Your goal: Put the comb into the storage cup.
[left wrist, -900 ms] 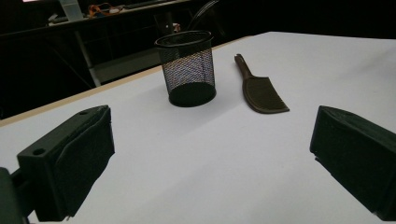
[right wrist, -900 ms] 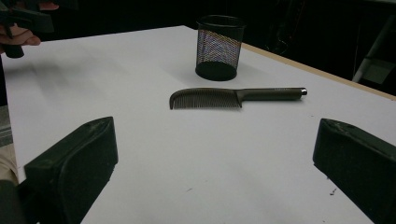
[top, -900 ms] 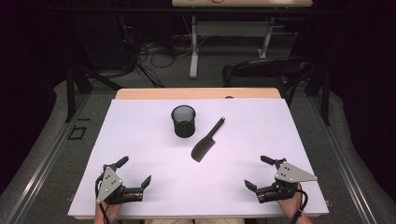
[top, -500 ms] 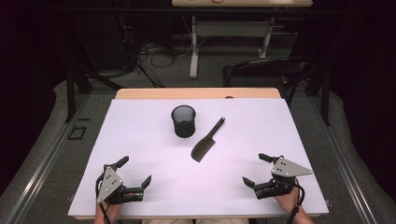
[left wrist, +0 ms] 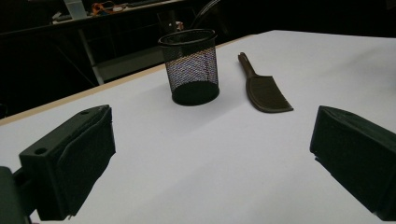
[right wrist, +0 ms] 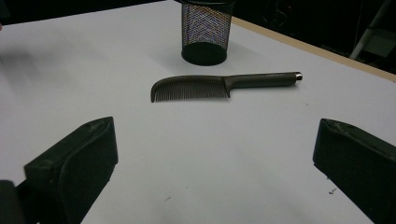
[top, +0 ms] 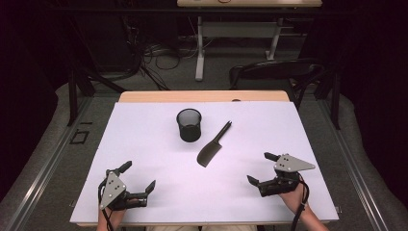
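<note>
A black mesh cup point(top: 188, 125) stands upright near the middle of the white table point(top: 144, 144). A black comb point(top: 211, 148) lies flat just right of it, handle pointing away from me. My left gripper point(top: 139, 175) rests near the front left edge, open, nothing between its jaws. My right gripper point(top: 259, 167) is at the front right, also open and holding nothing. The left gripper view has the cup point(left wrist: 189, 67) and comb point(left wrist: 266, 91) ahead of the gripper point(left wrist: 210, 154). In the right gripper view the comb point(right wrist: 196, 87) lies crosswise in front of the gripper point(right wrist: 212, 158), the cup point(right wrist: 205, 32) behind it.
A strip of bare wood point(top: 202, 96) runs along the table's far edge. Beyond it stand a dark chair point(top: 274, 72) and a desk leg point(top: 199, 48) with cables on the floor. A tape mark point(top: 79, 137) sits on the floor at the left.
My right gripper has crept a little forward and left, toward the comb. The left gripper, cup and comb have stayed where they were.
</note>
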{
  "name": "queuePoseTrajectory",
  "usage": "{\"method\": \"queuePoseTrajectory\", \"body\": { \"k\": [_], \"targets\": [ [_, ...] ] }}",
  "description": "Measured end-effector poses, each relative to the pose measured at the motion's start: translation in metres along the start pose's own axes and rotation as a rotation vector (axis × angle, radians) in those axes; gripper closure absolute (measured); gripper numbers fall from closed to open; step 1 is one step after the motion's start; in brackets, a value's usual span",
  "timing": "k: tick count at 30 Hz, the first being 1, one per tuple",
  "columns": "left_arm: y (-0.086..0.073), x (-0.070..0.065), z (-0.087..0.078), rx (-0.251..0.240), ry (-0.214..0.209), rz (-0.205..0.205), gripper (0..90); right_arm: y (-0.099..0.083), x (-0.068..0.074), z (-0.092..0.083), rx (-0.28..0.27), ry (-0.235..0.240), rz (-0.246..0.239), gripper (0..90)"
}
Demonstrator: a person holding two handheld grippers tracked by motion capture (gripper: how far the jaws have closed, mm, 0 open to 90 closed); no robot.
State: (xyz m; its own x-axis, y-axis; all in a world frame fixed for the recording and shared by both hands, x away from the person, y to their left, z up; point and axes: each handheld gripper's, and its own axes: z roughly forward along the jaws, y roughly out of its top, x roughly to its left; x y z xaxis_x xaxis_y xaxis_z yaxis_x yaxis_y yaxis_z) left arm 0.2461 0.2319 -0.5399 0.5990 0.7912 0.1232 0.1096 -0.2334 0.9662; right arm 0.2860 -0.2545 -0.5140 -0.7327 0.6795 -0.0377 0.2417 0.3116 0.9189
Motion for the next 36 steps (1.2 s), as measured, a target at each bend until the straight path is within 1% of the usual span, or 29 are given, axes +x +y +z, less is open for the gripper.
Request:
{"method": "queuePoseTrajectory", "body": {
  "k": [7,9,13,15,19,21,22,23,25,27,36],
  "targets": [
    [0.000,0.000,0.000,0.000,0.003,0.004,0.1,0.009,-0.013,0.017,0.023,0.015,0.008,0.0],
    [0.000,0.000,0.000,-0.001,0.002,0.004,0.1,0.010,-0.014,0.018,0.027,0.015,0.008,0.0],
    [0.001,0.000,0.000,-0.001,0.003,0.005,0.1,0.015,-0.020,0.028,0.037,0.021,0.010,0.0],
    [0.001,0.000,-0.001,-0.003,0.004,0.003,0.1,0.016,-0.021,0.029,0.043,0.023,0.010,0.0],
    [0.001,0.001,-0.001,-0.004,0.006,0.004,0.1,0.021,-0.026,0.039,0.049,0.029,0.010,0.0],
    [0.001,0.001,-0.001,-0.005,0.007,0.005,0.1,0.022,-0.027,0.040,0.050,0.029,0.009,0.0],
    [0.001,0.001,-0.001,-0.005,0.007,0.005,0.1,0.023,-0.028,0.042,0.059,0.027,0.010,0.0],
    [0.001,0.001,-0.001,-0.005,0.006,0.006,0.1,0.024,-0.030,0.046,0.060,0.031,0.007,0.0],
    [0.001,0.001,-0.001,-0.006,0.007,0.006,0.1,0.024,-0.031,0.047,0.062,0.032,0.007,0.0],
    [0.001,0.001,-0.001,-0.007,0.007,0.006,0.1,0.026,-0.035,0.053,0.067,0.032,0.009,0.0],
    [0.001,0.001,-0.001,-0.008,0.008,0.007,0.1,0.032,-0.042,0.066,0.075,0.032,0.011,0.0]
  ]
}}
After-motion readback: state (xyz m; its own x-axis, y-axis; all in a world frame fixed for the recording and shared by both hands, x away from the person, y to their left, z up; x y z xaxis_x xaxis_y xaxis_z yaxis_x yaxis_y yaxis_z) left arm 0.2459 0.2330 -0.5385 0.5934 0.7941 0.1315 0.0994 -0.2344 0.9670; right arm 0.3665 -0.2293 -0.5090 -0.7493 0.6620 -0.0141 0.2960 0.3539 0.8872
